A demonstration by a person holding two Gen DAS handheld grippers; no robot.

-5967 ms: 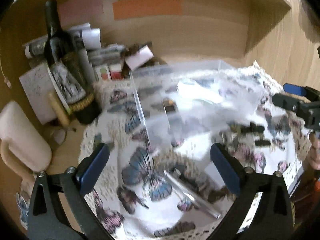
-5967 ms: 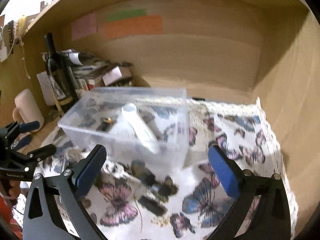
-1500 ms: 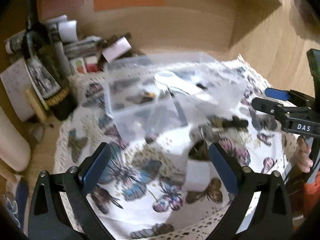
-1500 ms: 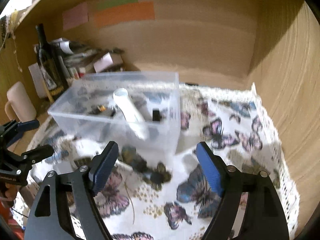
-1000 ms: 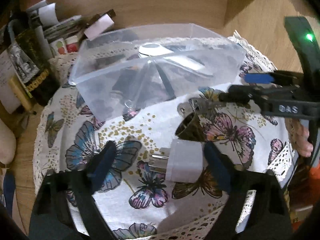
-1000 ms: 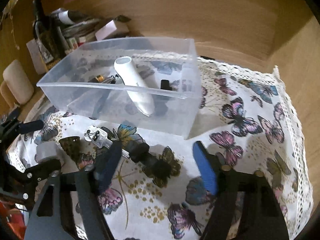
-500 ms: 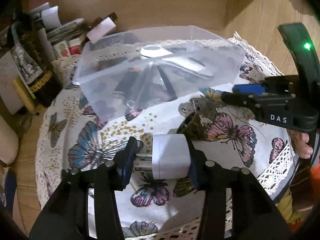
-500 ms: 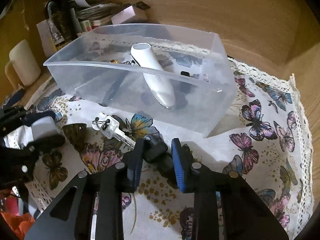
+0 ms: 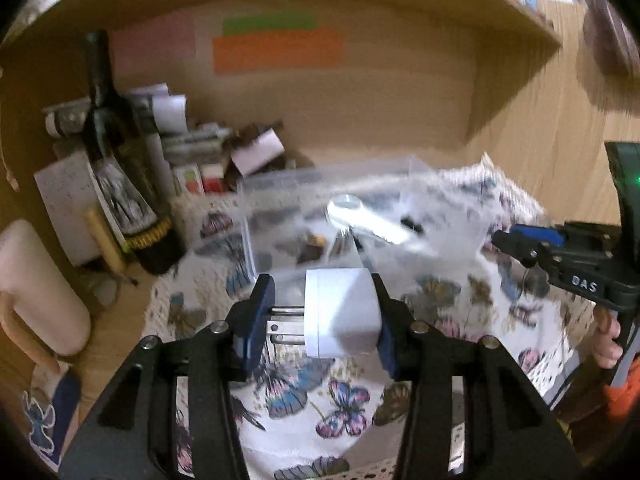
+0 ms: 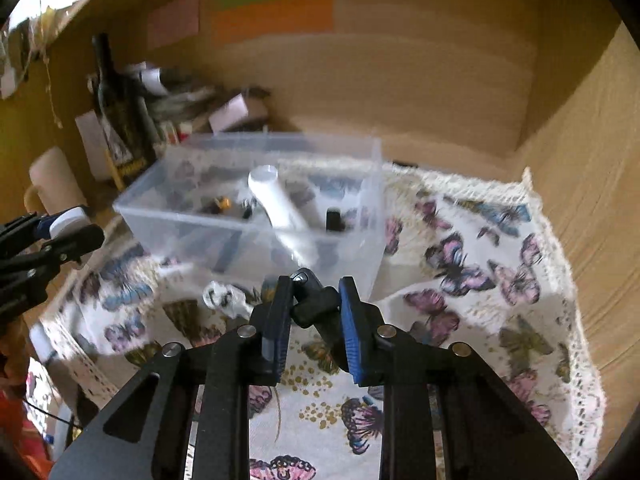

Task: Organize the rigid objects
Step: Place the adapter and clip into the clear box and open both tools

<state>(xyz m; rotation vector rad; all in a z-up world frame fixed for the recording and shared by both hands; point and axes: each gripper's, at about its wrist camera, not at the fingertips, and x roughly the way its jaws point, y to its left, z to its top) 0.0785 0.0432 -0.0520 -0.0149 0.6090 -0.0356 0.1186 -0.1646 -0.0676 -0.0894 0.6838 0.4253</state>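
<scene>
My left gripper is shut on a white plug adapter with its metal prongs pointing left, held above the butterfly cloth in front of the clear plastic bin. My right gripper is shut on a black knobbed object, lifted just before the bin. The bin holds a white tube-shaped device and small dark items. A bunch of keys lies blurred on the cloth left of my right gripper. The left gripper shows at the left edge of the right wrist view.
A dark wine bottle, papers and small boxes stand at the back left. A pink mug sits at the far left. Wooden shelf walls close in the back and right. The cloth has a lace edge.
Both grippers have lifted off the cloth with their objects and tilted up towards the bin. Earlier, each gripper closed from open onto its object.
</scene>
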